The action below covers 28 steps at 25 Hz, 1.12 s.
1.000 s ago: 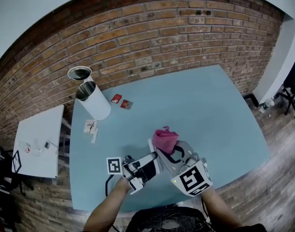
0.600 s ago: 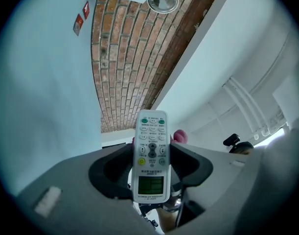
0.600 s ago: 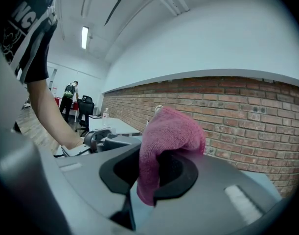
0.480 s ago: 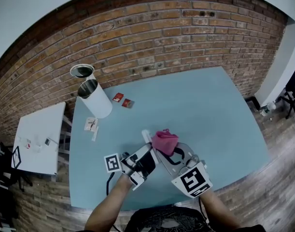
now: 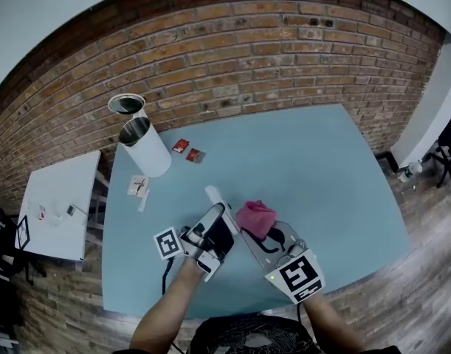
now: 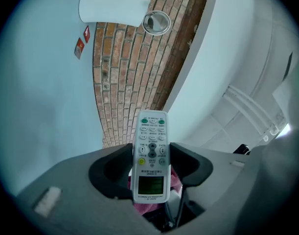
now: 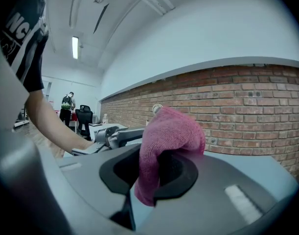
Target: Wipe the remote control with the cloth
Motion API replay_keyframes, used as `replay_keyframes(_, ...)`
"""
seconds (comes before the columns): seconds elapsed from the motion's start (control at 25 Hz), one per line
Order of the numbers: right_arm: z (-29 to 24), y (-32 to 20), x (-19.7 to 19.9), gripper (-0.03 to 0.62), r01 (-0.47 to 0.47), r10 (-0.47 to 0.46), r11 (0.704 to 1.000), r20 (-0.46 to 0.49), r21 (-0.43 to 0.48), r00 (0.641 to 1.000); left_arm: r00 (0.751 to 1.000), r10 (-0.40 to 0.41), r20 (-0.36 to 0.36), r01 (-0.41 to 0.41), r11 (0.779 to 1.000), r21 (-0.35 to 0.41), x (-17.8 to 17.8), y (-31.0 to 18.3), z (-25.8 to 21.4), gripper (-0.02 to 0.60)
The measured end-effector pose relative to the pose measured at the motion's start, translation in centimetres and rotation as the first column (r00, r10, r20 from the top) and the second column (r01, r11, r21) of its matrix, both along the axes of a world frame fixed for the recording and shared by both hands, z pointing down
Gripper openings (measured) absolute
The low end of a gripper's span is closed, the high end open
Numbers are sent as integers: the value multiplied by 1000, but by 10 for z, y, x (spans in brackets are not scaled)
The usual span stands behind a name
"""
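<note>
Remote lifted, blue table, brick wall

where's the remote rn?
The remote control is clamped in the left gripper, over the blue table; in the head view it sits just left of the pink cloth in the right gripper.

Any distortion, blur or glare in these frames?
Head view: strong fisheye, the brick wall bows into an arch. Left gripper view: dark round vignette, remote control crisp, no glare on its screen. Right gripper view: cloth sharp, ceiling light blown out.
</note>
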State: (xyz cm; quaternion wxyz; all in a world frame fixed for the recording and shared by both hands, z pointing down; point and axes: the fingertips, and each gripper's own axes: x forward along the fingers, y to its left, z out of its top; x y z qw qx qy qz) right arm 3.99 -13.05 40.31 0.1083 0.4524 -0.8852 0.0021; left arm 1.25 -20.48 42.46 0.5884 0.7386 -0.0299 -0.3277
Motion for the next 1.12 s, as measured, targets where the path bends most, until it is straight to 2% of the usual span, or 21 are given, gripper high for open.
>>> replay_keyframes(0.4, 12, 6, 8, 61, -30, 34, 999, 115, -38, 993, 993, -120, -19, 119, 992, -51, -7, -13, -5, 241)
replay_keyframes(0.6, 20, 14, 5, 61, -9, 17, 998, 125, -67, 992, 986, -169, 2, 169, 984, -54, -10, -13, -6, 239)
replay_keyframes(0.84, 22, 24, -2, 61, 23, -14, 997, 130, -71, 991, 971, -218, 95, 222, 974, -34, -13, -11, 0, 239)
replay_keyframes(1.12, 12, 26, 5, 61, 18, -10, 998, 150, -53, 989, 949, -195, 246, 188, 981, 54, -2, -3, 9, 239)
